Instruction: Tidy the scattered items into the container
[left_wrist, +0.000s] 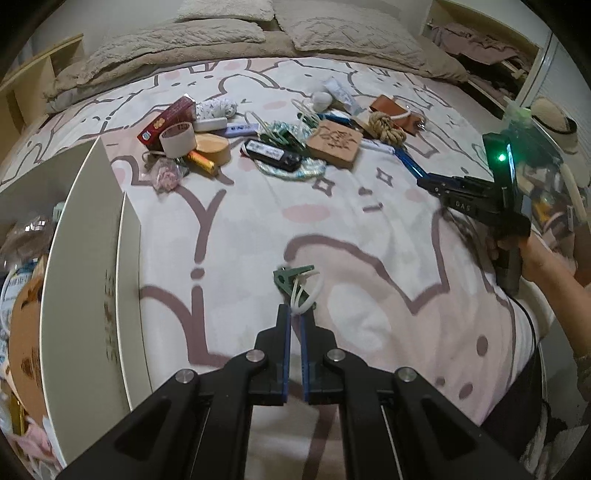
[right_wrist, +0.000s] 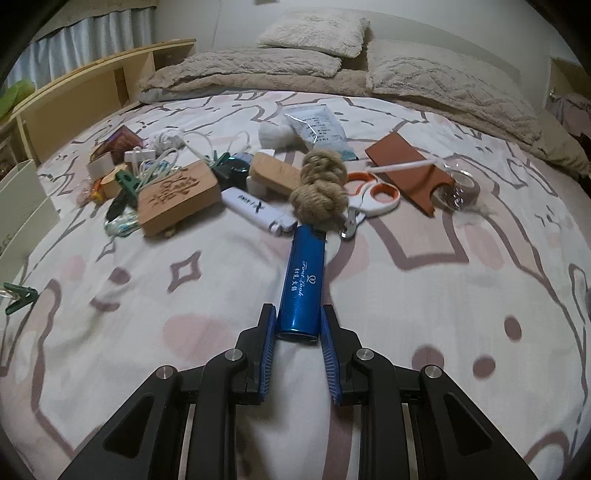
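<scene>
My left gripper (left_wrist: 295, 314) is shut on a green clothespin with a white cord loop (left_wrist: 299, 282), held above the patterned bedspread; it also shows at the far left of the right wrist view (right_wrist: 18, 297). The white container (left_wrist: 85, 266) stands to its left, with items inside. My right gripper (right_wrist: 298, 317) is shut on a blue metallic case (right_wrist: 303, 284) with white lettering; it also shows in the left wrist view (left_wrist: 408, 162). A pile of scattered items lies across the bed: a carved wooden box (right_wrist: 177, 199), a rope knot (right_wrist: 321, 188), scissors (right_wrist: 373, 195).
More clutter includes a red box (left_wrist: 168, 118), a tape roll (left_wrist: 179, 139), a black remote (left_wrist: 273, 155), a brown leather pouch (right_wrist: 406, 170) and a white USB stick (right_wrist: 255, 206). Pillows (right_wrist: 314, 33) line the bed's far end. A wooden shelf (right_wrist: 92, 99) stands at the left.
</scene>
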